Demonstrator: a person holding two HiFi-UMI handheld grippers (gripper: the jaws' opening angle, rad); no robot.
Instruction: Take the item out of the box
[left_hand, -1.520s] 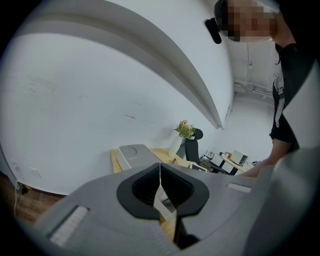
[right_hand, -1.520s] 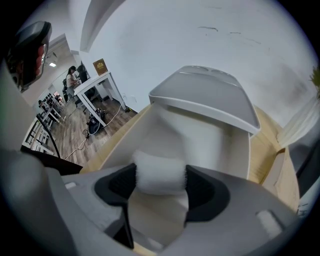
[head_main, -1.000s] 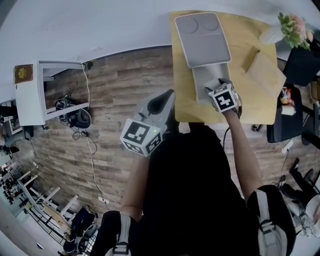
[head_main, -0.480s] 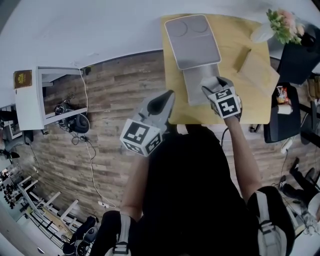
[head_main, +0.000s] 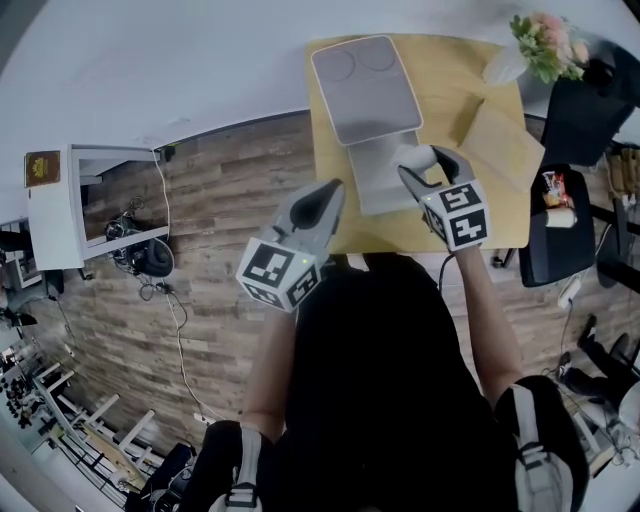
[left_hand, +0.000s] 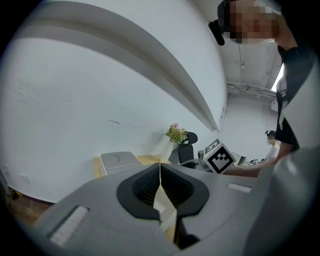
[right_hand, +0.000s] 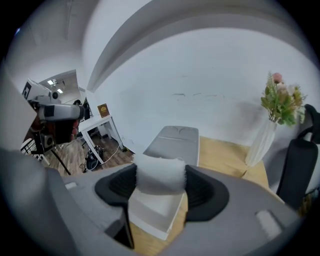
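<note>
Nearest, in the head view: black clothing and two bare forearms reaching forward over a wood-plank floor (head_main: 220, 200).

Left gripper (head_main: 322, 200), held off the near-left corner of the table (head_main: 470, 85) and above the floor. Jaws pressed together with only a hairline seam at the tips in the left gripper view (left_hand: 160, 186); nothing pinched there.

Right gripper (head_main: 430, 165), over the table's near half. Jaws set part-way apart and clamped on the item (right_hand: 160, 174): white, soft and fuzzy-surfaced, a short rounded pad or roll, filling the whole gap from one dark pad to the other.

Directly beneath and a little behind the item: the box (right_hand: 150, 215), open, with a shallow pale inside and straight white walls. Cannot tell whether the item's underside touches it. In the head view, grey box base (head_main: 378, 180) just ahead of the right gripper.

Farther on: the box's grey lid (head_main: 365, 90) lying flat, rounded corners, two faint circles at its far end.

Off to the right: a tan flat packet (head_main: 500, 140), then a white vase of pink and green flowers (right_hand: 272, 120) at the far right corner of the table.

Beyond all that, a plain white wall (right_hand: 200, 75).
</note>
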